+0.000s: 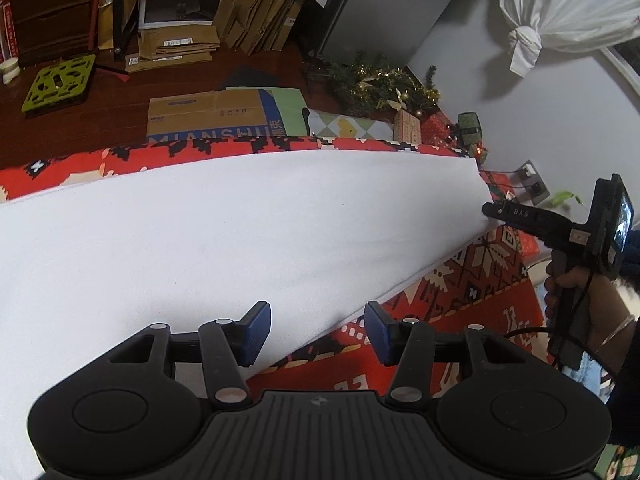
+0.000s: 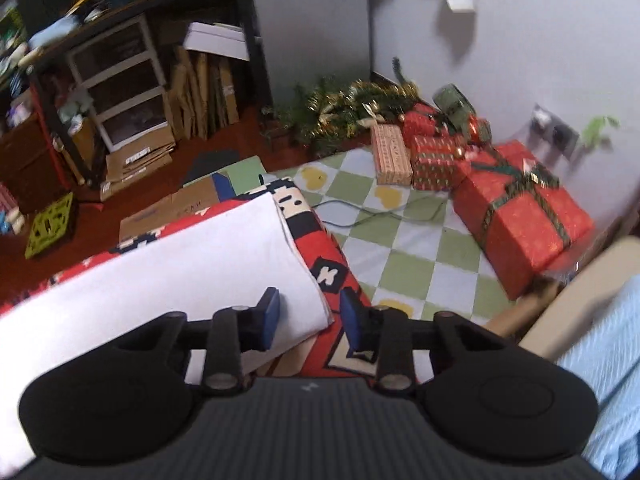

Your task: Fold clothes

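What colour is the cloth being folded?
Plain white cloth; clearest in the left wrist view.

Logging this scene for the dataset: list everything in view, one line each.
white cloth: one, white, spread folded over the patterned cover
patterned cover: one, red with black and cream, under the cloth
flattened cardboard box: one, brown and blue, on the floor beyond
gift boxes: several, mostly red, on the checked mat by the wall
checked mat: one, green and white, floor
tinsel greenery: one heap, green and gold, by the wall
left gripper: open, over the cloth's near edge
right gripper: open, at the cloth's corner
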A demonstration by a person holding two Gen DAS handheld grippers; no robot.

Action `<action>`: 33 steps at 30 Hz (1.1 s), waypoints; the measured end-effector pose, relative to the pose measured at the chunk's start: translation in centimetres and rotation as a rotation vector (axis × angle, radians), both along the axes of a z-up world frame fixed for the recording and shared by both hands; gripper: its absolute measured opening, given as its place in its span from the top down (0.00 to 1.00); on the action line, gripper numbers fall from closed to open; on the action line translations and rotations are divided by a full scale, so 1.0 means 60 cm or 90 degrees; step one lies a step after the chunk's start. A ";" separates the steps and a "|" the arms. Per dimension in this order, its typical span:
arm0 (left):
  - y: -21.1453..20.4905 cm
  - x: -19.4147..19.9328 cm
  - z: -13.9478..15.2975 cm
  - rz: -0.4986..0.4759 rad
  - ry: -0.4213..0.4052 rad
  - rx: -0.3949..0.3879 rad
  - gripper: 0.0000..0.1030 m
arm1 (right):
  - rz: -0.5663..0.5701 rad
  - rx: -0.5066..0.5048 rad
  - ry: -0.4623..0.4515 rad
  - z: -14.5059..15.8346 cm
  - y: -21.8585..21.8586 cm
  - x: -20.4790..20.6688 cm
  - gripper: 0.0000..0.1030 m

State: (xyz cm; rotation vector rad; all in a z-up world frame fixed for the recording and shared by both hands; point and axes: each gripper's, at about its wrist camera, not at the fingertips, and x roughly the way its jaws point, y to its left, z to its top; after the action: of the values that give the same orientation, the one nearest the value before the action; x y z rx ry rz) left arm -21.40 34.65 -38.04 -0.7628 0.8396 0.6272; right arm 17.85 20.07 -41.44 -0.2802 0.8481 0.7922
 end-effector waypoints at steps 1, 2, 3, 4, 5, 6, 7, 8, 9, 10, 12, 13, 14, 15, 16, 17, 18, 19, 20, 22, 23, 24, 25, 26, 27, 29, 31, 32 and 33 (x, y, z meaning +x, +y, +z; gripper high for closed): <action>-0.001 -0.001 0.000 0.002 0.000 -0.001 0.51 | 0.006 0.000 0.001 0.000 0.005 -0.006 0.66; -0.001 -0.002 -0.001 0.003 0.000 -0.002 0.52 | 0.013 -0.001 0.001 -0.001 0.011 -0.013 0.71; -0.002 -0.003 -0.001 0.005 0.000 -0.003 0.52 | 0.020 0.000 0.006 0.001 0.015 -0.017 0.79; -0.002 -0.004 -0.001 0.006 0.000 -0.004 0.54 | 0.027 0.000 0.010 0.002 0.020 -0.021 0.86; -0.003 -0.005 0.000 0.007 -0.002 -0.002 0.55 | 0.035 0.003 0.020 0.001 0.024 -0.022 0.89; -0.003 -0.007 0.003 0.007 -0.004 0.001 0.55 | 0.033 -0.001 0.019 0.001 0.028 -0.023 0.90; -0.002 -0.010 0.006 0.009 -0.006 0.004 0.55 | 0.034 -0.004 0.016 0.004 0.030 -0.025 0.91; 0.000 -0.014 0.009 0.011 -0.009 0.007 0.55 | 0.035 -0.007 0.013 0.007 0.031 -0.027 0.91; 0.001 -0.019 0.012 0.016 -0.012 0.008 0.56 | 0.033 -0.003 0.005 0.015 0.031 -0.031 0.91; 0.003 -0.025 0.015 0.022 -0.015 0.008 0.56 | 0.036 0.004 -0.003 0.025 0.030 -0.036 0.91; 0.007 -0.037 0.021 0.036 -0.022 0.008 0.56 | 0.055 0.020 -0.029 0.058 0.031 -0.055 0.91; 0.009 -0.044 0.026 0.045 -0.026 0.009 0.56 | 0.067 0.029 -0.041 0.074 0.032 -0.066 0.91; 0.012 -0.052 0.030 0.054 -0.032 0.008 0.56 | 0.086 0.038 -0.050 0.093 0.036 -0.082 0.91; 0.015 -0.060 0.035 0.063 -0.037 0.009 0.56 | 0.105 0.048 -0.060 0.112 0.040 -0.098 0.91; 0.018 -0.069 0.039 0.073 -0.041 0.010 0.56 | 0.124 0.057 -0.069 0.130 0.044 -0.114 0.91; 0.021 -0.080 0.043 0.083 -0.047 0.011 0.56 | 0.143 0.068 -0.073 0.147 0.051 -0.134 0.91; 0.024 -0.091 0.047 0.093 -0.052 0.012 0.56 | 0.163 0.078 -0.076 0.164 0.058 -0.154 0.91; 0.027 -0.102 0.050 0.104 -0.057 0.012 0.56 | 0.180 0.087 -0.078 0.180 0.067 -0.179 0.91; 0.031 -0.115 0.052 0.114 -0.061 0.011 0.56 | 0.198 0.097 -0.080 0.196 0.075 -0.203 0.91; 0.036 -0.141 0.056 0.133 -0.068 0.009 0.56 | 0.228 0.113 -0.075 0.219 0.090 -0.248 0.91; 0.039 -0.155 0.057 0.140 -0.069 0.008 0.56 | 0.245 0.120 -0.071 0.231 0.099 -0.275 0.91; 0.041 -0.169 0.057 0.146 -0.069 0.007 0.56 | 0.266 0.124 -0.072 0.239 0.107 -0.307 0.91; 0.044 -0.182 0.057 0.152 -0.070 0.006 0.56 | 0.287 0.128 -0.072 0.247 0.116 -0.339 0.91; 0.046 -0.196 0.058 0.158 -0.070 0.005 0.56 | 0.311 0.127 -0.071 0.248 0.127 -0.374 0.91; 0.050 -0.210 0.057 0.162 -0.070 0.005 0.56 | 0.335 0.127 -0.070 0.248 0.138 -0.408 0.91; 0.056 -0.235 0.052 0.169 -0.066 0.004 0.56 | 0.373 0.113 -0.069 0.233 0.157 -0.476 0.91; 0.061 -0.253 0.045 0.177 -0.066 0.001 0.56 | 0.402 0.094 -0.063 0.205 0.178 -0.535 0.91; 0.063 -0.261 0.041 0.183 -0.067 -0.003 0.56 | 0.411 0.071 -0.063 0.180 0.189 -0.556 0.91; 0.065 -0.269 0.037 0.189 -0.069 -0.007 0.56 | 0.420 0.049 -0.062 0.155 0.200 -0.577 0.91</action>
State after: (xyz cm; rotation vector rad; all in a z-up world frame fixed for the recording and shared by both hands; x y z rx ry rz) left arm -37.57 38.56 -35.80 -0.9324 0.6361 0.8368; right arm -16.79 32.07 -32.16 -0.5393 0.6289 1.4083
